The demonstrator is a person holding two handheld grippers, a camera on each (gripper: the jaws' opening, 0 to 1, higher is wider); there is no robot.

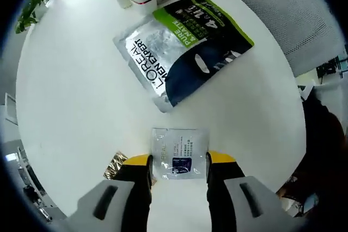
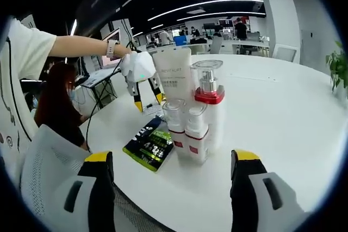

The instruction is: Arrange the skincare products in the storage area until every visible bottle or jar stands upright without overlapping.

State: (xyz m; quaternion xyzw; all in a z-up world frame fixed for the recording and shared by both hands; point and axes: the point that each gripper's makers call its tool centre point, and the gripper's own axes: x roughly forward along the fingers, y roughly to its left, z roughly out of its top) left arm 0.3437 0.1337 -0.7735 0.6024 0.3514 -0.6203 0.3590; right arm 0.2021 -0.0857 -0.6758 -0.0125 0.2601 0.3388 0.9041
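Left gripper view: left hand-held gripper (image 1: 179,162) points down, jaws spread around a sachet (image 1: 179,155)

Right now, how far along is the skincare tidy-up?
Done: the bottles and the white tube stand upright, grouped on the white table. In hand: the left gripper has its jaws open either side of a small clear sachet, not clamped. The right gripper hangs open. Left: the sachet and the large green-and-silver pouch lie flat.
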